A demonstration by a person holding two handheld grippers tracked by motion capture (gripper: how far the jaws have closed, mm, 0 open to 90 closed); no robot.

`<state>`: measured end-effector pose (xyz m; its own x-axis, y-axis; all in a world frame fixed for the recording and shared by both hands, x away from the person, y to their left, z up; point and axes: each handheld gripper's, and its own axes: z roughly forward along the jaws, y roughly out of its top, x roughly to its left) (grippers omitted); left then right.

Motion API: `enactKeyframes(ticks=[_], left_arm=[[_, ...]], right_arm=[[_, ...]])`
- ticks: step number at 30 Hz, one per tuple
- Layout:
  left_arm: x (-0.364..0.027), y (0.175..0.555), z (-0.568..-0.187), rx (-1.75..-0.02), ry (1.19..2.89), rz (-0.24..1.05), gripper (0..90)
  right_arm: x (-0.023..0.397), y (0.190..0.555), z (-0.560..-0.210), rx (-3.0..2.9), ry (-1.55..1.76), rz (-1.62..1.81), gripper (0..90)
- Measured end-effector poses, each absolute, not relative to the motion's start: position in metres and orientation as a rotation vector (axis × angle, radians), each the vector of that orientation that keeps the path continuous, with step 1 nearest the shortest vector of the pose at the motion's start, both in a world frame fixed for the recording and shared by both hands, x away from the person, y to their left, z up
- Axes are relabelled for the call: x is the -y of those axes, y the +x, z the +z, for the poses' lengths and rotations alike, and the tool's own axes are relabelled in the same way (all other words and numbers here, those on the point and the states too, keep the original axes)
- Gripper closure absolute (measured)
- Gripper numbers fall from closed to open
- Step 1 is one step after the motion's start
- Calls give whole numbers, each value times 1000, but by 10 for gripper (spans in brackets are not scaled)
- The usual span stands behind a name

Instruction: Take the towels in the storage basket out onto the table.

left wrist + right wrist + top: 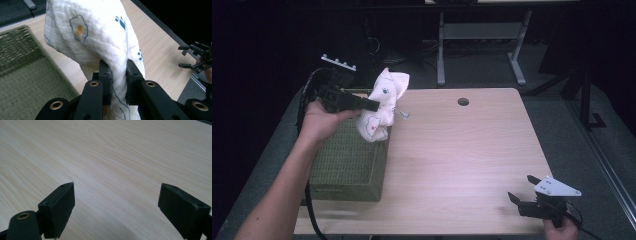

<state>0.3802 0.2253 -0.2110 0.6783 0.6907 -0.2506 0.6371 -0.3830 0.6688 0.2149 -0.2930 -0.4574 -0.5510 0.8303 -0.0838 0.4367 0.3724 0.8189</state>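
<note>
- Right now my left gripper [373,105] has its jaws squeezed tight on a white cloth [382,102] with little paw prints and egg shapes on it.
- The cloth hangs from those jaws, above the far end of a green woven basket [347,165] on the table [462,150].
- My left hand [319,120] reaches over the basket, pointing sideways.
- My right gripper [524,192] has its jaws wide apart, holding nothing.
- It sits low at the table's near right corner.

A pale wooden table [472,150] stands on grey floor [562,115] (dark beyond), metal frame [482,35] behind.
</note>
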Motion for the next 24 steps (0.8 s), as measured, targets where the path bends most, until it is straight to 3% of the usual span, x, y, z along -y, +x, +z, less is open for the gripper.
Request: enactKeyframes(ticks=[24], left_arm=[[-149,403,-234,-948,2218,0,781]], right_arm=[[292,215,-456,-2144,1082,1071,135]])
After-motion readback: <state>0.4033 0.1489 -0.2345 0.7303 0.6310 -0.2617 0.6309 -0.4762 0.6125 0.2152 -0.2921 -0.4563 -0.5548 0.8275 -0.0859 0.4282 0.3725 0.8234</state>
